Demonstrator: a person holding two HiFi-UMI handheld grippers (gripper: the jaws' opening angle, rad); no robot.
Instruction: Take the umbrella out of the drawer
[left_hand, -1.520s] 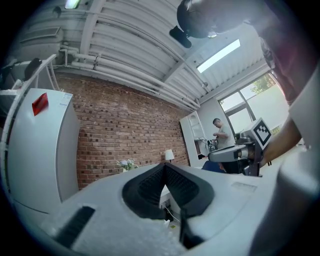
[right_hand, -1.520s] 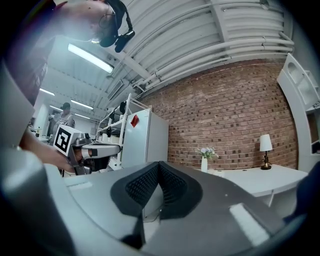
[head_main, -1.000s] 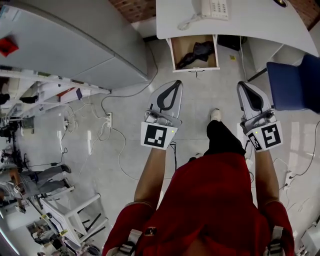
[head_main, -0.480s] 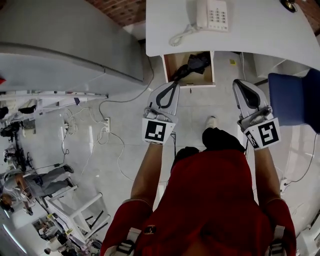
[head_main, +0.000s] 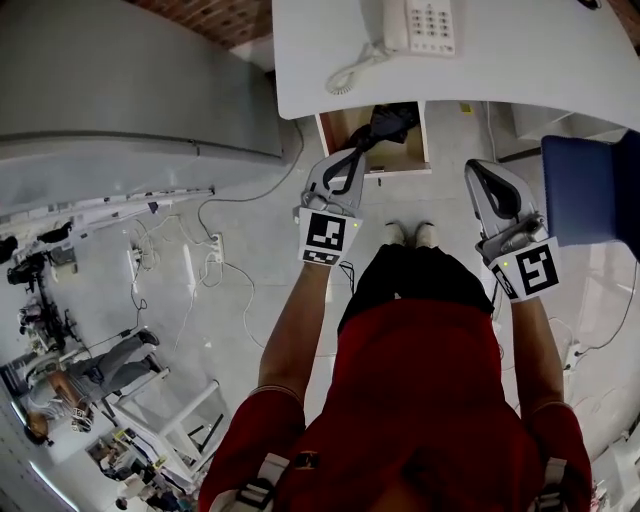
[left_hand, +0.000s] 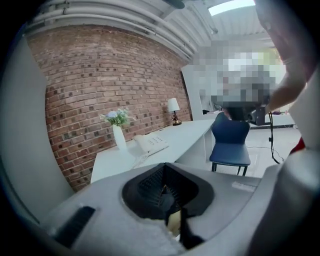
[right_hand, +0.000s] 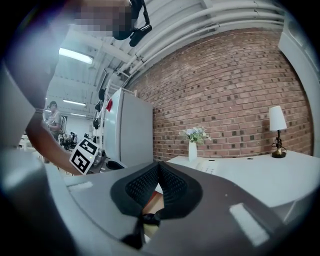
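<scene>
Reach step: left hand-held gripper (head_main: 355, 156) by the open drawer (head_main: 336, 126), right hand-held gripper (head_main: 477, 172) back, both jaws together, empty. Next: open left, clamp umbrella (head_main: 392, 122).

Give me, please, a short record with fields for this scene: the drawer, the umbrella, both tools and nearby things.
drawer: open, under the white desk
umbrella: black, lying in the drawer, not yet taken out
left tool: shut, empty, tip at the drawer's front; contact with the umbrella unclear
right tool: shut, empty, to the right of the drawer, apart from it
on desk: white telephone
nearby: blue chair, at right
</scene>
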